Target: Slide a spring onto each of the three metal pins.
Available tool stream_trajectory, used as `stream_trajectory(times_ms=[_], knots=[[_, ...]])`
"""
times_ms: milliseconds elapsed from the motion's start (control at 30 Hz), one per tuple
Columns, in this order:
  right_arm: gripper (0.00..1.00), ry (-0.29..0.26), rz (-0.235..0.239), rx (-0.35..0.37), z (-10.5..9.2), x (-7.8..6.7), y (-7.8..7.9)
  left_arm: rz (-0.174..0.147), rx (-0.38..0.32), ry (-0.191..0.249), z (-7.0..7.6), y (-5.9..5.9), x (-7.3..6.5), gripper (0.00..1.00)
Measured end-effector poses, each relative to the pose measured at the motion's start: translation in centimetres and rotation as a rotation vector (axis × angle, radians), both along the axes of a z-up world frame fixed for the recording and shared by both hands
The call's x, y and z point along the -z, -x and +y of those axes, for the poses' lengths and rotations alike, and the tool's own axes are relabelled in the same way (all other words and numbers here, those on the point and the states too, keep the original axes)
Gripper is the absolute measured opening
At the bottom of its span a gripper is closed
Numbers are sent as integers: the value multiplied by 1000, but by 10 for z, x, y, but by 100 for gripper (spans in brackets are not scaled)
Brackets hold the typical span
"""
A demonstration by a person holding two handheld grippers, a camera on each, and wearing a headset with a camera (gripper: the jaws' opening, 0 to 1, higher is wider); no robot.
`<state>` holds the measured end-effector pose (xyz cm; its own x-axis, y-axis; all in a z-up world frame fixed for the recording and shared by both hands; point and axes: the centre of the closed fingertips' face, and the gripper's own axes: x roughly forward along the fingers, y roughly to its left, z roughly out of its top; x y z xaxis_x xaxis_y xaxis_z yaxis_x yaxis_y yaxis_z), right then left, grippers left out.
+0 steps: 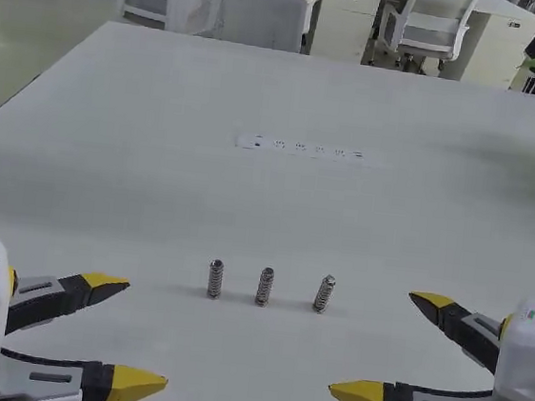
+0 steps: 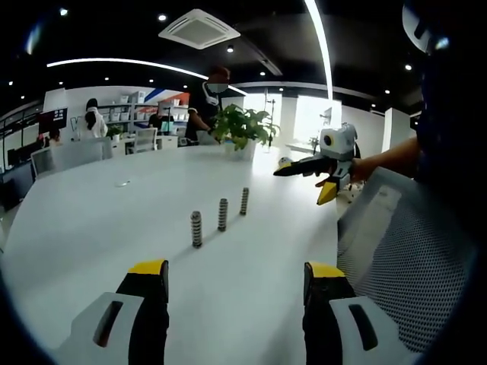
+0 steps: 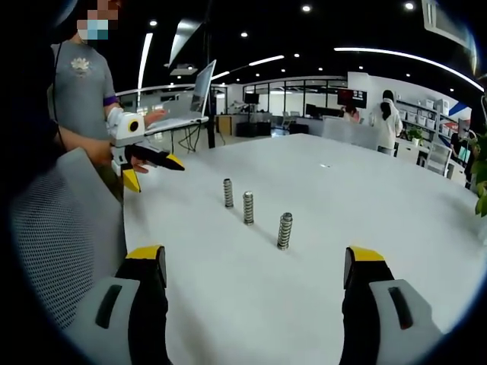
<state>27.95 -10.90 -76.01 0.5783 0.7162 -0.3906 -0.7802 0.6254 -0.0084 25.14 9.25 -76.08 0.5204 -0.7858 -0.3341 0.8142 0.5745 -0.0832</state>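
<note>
On the pale white tabletop (image 1: 248,199) three grey coiled metal springs (image 1: 265,286) stand upright in a side-by-side row, apart from one another. We hold our yellow-tipped black-and-grey left gripper (image 1: 148,332) at 7 o'clock from the row and the matching right gripper (image 1: 369,342) at 5 o'clock. Both have jaws spread wide, gripping nothing, clear of the springs.

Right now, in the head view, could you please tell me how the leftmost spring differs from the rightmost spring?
The leftmost spring stands straight, while the rightmost spring seems to lean rightward at its top. The leftmost spring also sits closer to the middle spring than the rightmost spring does. Both are grey metal coils standing free on the white table.
</note>
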Motion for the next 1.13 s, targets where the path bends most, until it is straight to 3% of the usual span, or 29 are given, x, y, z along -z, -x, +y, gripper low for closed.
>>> stream_trajectory(times_ms=[300,1133], knots=[[97,-7,-16,2,1,-4,-1,0,0,-2,0,-1,0,68],[96,-3,4,-4,0,-1,3,1,1,-1,-1,0,-1,68]])
